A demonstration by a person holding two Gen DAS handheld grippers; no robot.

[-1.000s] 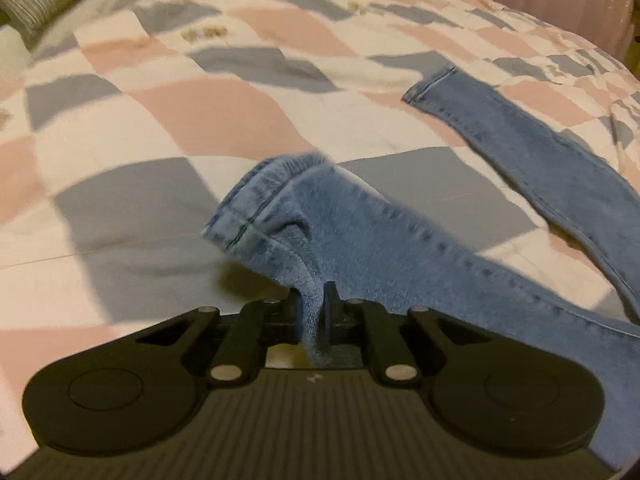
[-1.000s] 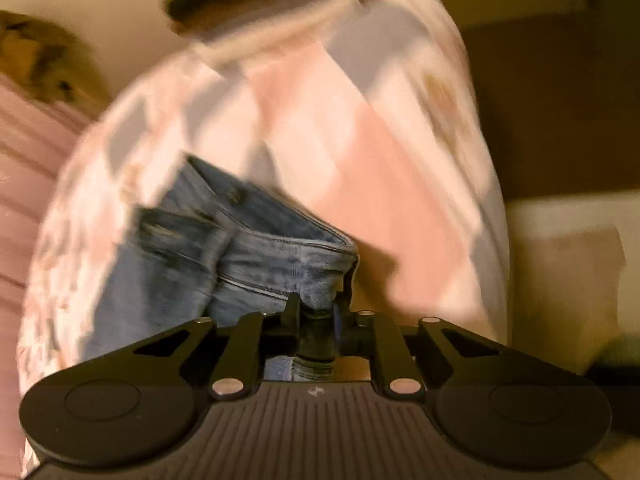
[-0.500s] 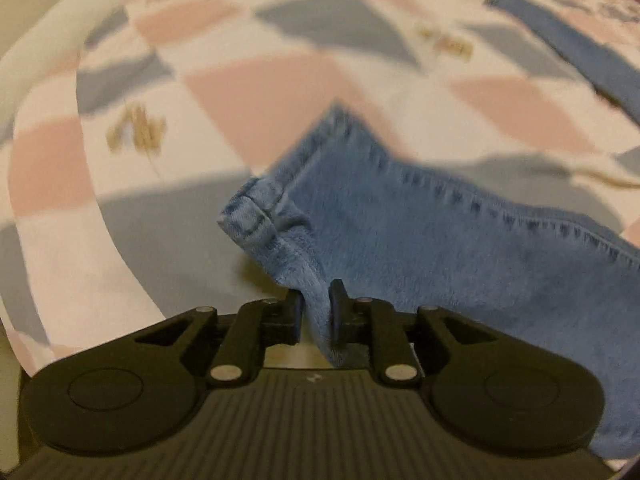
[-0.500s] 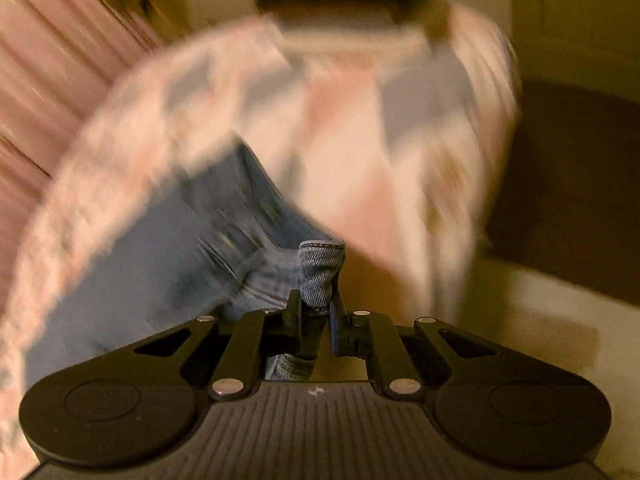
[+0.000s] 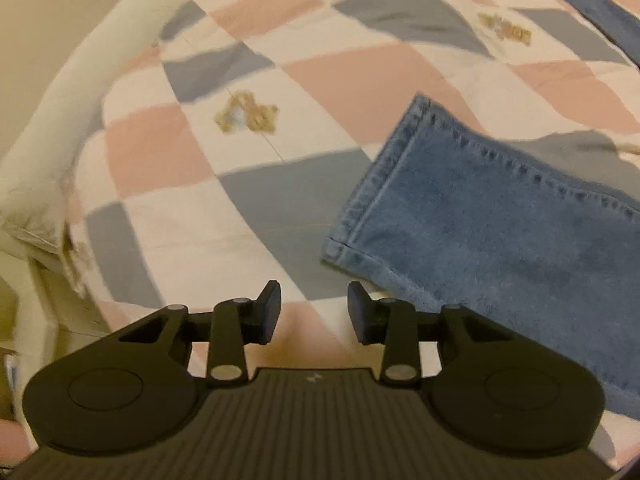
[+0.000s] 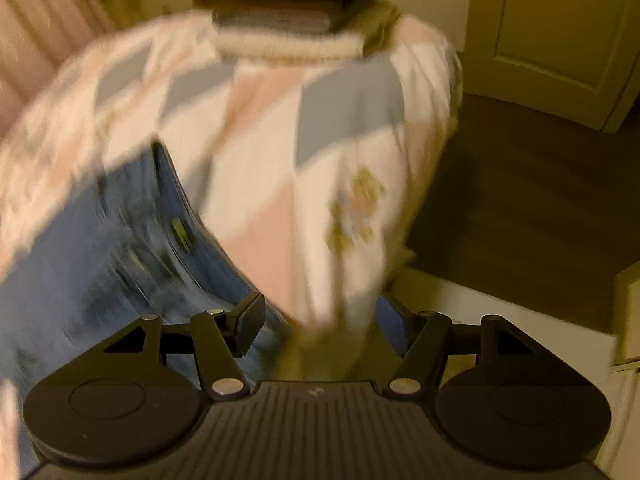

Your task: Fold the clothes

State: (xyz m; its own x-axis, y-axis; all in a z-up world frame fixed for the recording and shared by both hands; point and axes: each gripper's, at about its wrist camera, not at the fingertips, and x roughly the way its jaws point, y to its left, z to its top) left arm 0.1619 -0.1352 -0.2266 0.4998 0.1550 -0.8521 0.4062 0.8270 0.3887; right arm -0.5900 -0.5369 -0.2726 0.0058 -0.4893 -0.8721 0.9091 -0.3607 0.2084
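No readable writing anywhere, just a tiny pale logo mark on each black ribbed gripper body, too small to make out.

Left gripper (image 5: pixel 314 312) is spread wide with nothing between its fingers, hanging over the pink, grey and white checked quilt (image 5: pixel 280 184). The blue denim jeans leg (image 5: pixel 480 232) lies flat at about 2 o'clock from the fingers, its stitched hem corner just beside the right fingertip but not touching. Further out at 1 o'clock, a second strip of the same denim (image 5: pixel 600 12) runs toward the frame edge. From 9 to 11 o'clock the quilt drops off at the mattress edge along a cream padded bolster (image 5: pixel 68 112), with plenty of bare quilt from 11 to 1.

Right gripper (image 6: pixel 320 320) is also spread wide and gripping nothing. This view is badly blurred: the jeans waist area (image 6: pixel 100 248) sits at 10 o'clock under the left finger, the quilt beyond, and dark wood floor (image 6: pixel 520 200) at 2 o'clock.
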